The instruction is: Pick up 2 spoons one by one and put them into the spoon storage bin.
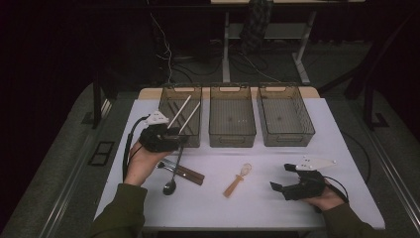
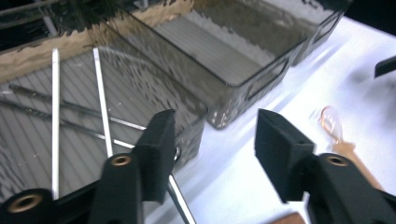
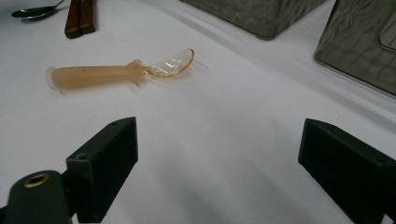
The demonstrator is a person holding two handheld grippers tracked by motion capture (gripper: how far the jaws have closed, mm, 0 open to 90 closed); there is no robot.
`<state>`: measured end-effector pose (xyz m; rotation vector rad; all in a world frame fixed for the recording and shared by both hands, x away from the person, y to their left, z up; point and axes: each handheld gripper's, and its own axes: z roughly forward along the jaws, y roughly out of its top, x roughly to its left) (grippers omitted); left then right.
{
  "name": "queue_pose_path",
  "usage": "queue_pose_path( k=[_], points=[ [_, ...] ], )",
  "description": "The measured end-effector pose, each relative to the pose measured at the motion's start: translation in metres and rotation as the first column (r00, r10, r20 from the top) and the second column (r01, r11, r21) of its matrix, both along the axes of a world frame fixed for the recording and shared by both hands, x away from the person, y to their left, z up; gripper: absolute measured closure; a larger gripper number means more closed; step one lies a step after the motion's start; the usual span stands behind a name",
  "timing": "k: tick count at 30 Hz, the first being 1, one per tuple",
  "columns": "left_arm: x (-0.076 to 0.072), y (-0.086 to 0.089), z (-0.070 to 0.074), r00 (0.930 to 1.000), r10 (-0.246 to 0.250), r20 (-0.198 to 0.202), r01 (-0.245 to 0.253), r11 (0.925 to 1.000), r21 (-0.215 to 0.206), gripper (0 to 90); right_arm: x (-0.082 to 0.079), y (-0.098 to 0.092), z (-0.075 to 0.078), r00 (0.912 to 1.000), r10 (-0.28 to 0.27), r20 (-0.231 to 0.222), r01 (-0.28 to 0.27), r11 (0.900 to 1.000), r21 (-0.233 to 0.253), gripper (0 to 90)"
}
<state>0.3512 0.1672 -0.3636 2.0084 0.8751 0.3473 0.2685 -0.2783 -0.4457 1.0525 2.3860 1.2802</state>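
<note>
My left claw [image 1: 179,140] is open at the left bin [image 1: 181,115], a metal spoon [image 1: 174,169] hanging just below, handle up.

You can read no text anywhere; the orange spoon's handle [image 3: 88,74] bears faint embossed marks, too small to make out.

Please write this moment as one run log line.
left gripper: open, at left smoky plastic bin | right gripper: open | amber plastic spoon: on table

light: dim room, bright table [image 1: 277,198] | shadows: soft | blur: left gripper view foreground
</note>
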Motion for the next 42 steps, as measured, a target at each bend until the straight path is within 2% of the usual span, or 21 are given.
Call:
queue_pose_path(
  k=[4, 5, 8, 10, 12, 18, 21, 29, 35, 40, 42],
  points=[
    [-0.006, 0.005, -0.012, 0.9993, 0.037, 0.004, -0.037, 0.9992, 0.017, 62.3, 0.000, 0.000, 0.000, 1.0000, -0.003, -0.001, 0.003, 1.000, 0.000, 11.3],
    [-0.007, 0.007, -0.015, 0.9992, 0.041, -0.001, -0.041, 0.9990, 0.020, 67.7, 0.000, -0.001, 0.000, 1.0000, -0.003, -0.001, 0.003, 1.000, -0.002, 11.3],
    [-0.008, 0.012, -0.025, 0.9977, 0.067, -0.008, -0.066, 0.9960, 0.060, 80.4, 0.000, -0.001, 0.000, 1.0000, -0.005, 0.002, 0.005, 1.000, 0.000, 11.3],
    [-0.006, 0.015, -0.033, 0.9961, 0.085, -0.022, -0.083, 0.9946, 0.062, 84.3, 0.000, -0.001, 0.000, 1.0000, 0.000, 0.004, 0.000, 1.000, -0.005, 11.3],
    [-0.003, 0.018, -0.042, 0.9940, 0.101, -0.041, -0.097, 0.9916, 0.085, 88.0, 0.000, 0.000, 0.000, 1.0000, 0.003, 0.003, -0.002, 1.000, -0.009, 11.3],
    [0.006, 0.021, -0.061, 0.9869, 0.114, -0.114, -0.102, 0.9892, 0.105, 88.7, -0.001, 0.002, 0.000, 0.9999, 0.011, 0.002, -0.011, 1.000, -0.017, 11.3],
    [0.007, 0.017, -0.065, 0.9847, 0.116, -0.130, -0.099, 0.9869, 0.127, 88.7, -0.001, 0.002, 0.000, 0.9999, 0.014, 0.004, -0.014, 1.000, -0.019, 11.3],
    [0.012, 0.013, -0.073, 0.9778, 0.124, -0.169, -0.101, 0.9845, 0.144, 88.7, -0.001, 0.003, 0.000, 0.9997, 0.023, 0.005, -0.023, 0.999, -0.023, 11.3],
    [0.011, 0.011, -0.073, 0.9782, 0.105, -0.179, -0.086, 0.9904, 0.108, 88.7, -0.001, 0.003, 0.000, 0.9997, 0.023, 0.004, -0.023, 0.999, -0.022, 11.3],
    [0.011, 0.006, -0.074, 0.9790, 0.081, -0.187, -0.064, 0.9934, 0.096, 88.7, -0.001, 0.003, 0.000, 0.9997, 0.023, 0.003, -0.023, 0.999, -0.022, 11.3],
    [0.011, 0.006, -0.074, 0.9780, 0.060, -0.200, -0.048, 0.9967, 0.066, 88.7, -0.001, 0.003, 0.000, 0.9997, 0.022, 0.003, -0.022, 0.999, -0.022, 11.3]
  ],
)
